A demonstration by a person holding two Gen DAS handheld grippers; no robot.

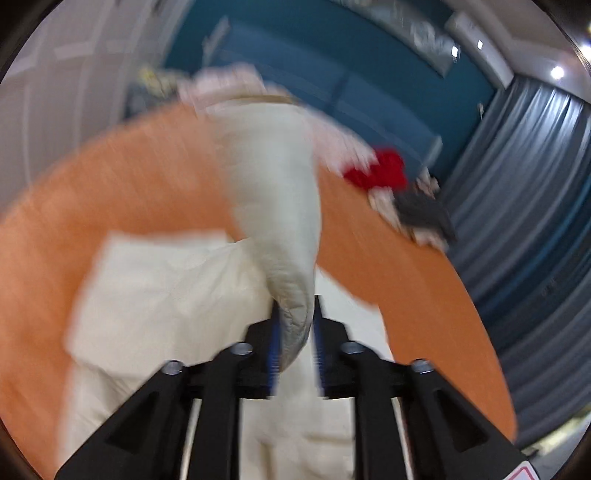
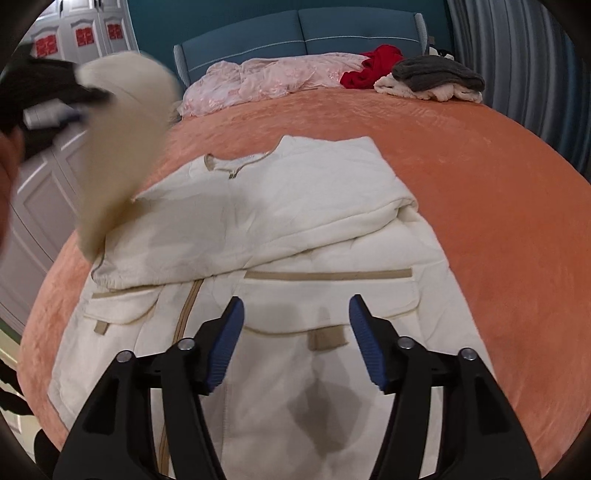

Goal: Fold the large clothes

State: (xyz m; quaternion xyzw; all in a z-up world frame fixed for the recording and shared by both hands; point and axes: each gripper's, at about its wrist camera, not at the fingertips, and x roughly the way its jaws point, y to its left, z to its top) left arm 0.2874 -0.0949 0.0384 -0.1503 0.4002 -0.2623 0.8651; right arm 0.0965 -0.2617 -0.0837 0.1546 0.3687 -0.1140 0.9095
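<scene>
A cream padded jacket (image 2: 280,229) with tan trim lies on the orange bed (image 2: 498,206), its right sleeve folded across the chest. My left gripper (image 1: 295,325) is shut on the jacket's left sleeve (image 1: 273,206) and holds it lifted above the bed; that view is motion-blurred. The lifted sleeve (image 2: 118,147) and the left gripper (image 2: 48,107) also show at the upper left of the right wrist view. My right gripper (image 2: 295,343) is open and empty, hovering over the jacket's lower front near a pocket flap (image 2: 328,277).
A pink quilt (image 2: 273,77), a red garment (image 2: 373,66) and a grey and cream clothes pile (image 2: 436,81) lie at the head of the bed by the blue headboard (image 2: 303,33). White wardrobes (image 2: 48,177) stand left, grey curtains (image 2: 524,59) right.
</scene>
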